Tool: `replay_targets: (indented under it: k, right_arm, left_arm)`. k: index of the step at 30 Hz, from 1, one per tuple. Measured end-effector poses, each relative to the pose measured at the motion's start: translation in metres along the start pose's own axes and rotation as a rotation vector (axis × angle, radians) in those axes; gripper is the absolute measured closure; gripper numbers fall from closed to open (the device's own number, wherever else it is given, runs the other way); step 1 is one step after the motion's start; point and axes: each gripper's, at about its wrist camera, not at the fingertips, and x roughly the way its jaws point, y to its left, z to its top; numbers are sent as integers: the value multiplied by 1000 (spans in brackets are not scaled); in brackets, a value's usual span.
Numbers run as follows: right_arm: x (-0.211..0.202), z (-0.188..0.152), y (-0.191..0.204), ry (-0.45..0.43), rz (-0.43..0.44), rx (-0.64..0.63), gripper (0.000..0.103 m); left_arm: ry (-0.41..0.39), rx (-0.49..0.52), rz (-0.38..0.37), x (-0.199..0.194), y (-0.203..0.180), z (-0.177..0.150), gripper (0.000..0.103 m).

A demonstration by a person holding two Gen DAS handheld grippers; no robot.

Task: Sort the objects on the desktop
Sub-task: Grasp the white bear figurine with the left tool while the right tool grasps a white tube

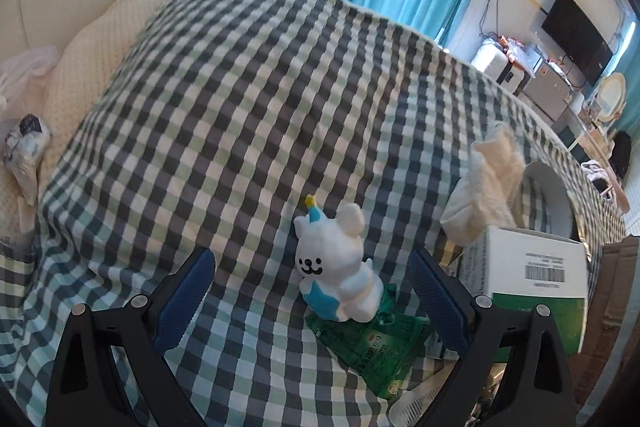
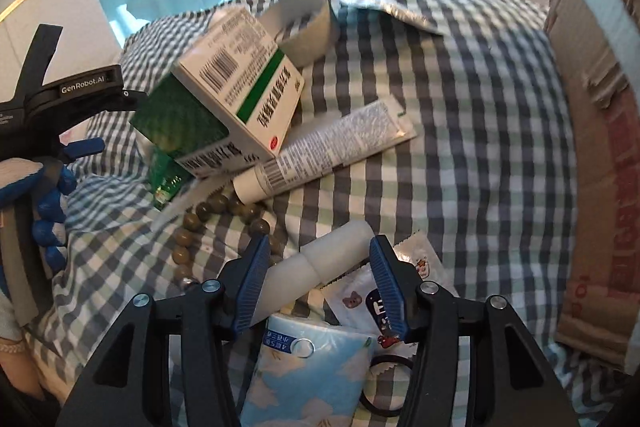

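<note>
In the left wrist view my left gripper [image 1: 312, 291] is open, low over the checked cloth [image 1: 248, 99]. A white bear figurine [image 1: 340, 267] with a blue hat stands between its fingers, partly on a green packet [image 1: 380, 351]. In the right wrist view my right gripper [image 2: 320, 287] is open around a white cylindrical bottle [image 2: 320, 263], which lies between the blue pads [image 2: 386, 285] without clear contact. A blue tissue pack [image 2: 308, 371] lies below it. A white-and-green medicine box [image 2: 240, 87] leans above a white tube [image 2: 328, 151] and a string of brown beads [image 2: 200, 223].
A cardboard box wall [image 2: 592, 131] stands at the right. A white tape roll [image 2: 308, 23] and a silver packet [image 2: 384, 7] lie at the back. Small sachets [image 2: 360, 299] and a black ring [image 2: 384, 403] lie by the right gripper. White crumpled cloth [image 1: 488, 187] lies right of the bear.
</note>
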Motion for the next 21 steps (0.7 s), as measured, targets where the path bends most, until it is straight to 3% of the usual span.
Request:
replay_targets:
  k: [4, 11, 13, 15, 17, 21]
  right_arm:
    - [8, 1, -6, 25, 18, 26, 47]
    - [13, 0, -11, 48, 58, 27, 45]
    - [13, -2, -10, 41, 71, 15, 53]
    - [10, -2, -9, 28, 86, 8, 61]
    - [7, -2, -4, 8, 93, -9, 71]
    - [0, -3, -2, -16, 97, -21, 84]
  left_arm:
    - [51, -7, 33, 18, 2, -3, 4]
    - [84, -10, -7, 33, -1, -4, 4]
    - [106, -15, -33, 38, -2, -5, 5]
    - [126, -5, -80, 42, -1, -7, 15]
    - [132, 3, -110, 43, 1, -9, 52]
    - [63, 75, -108, 34, -10, -14, 54]
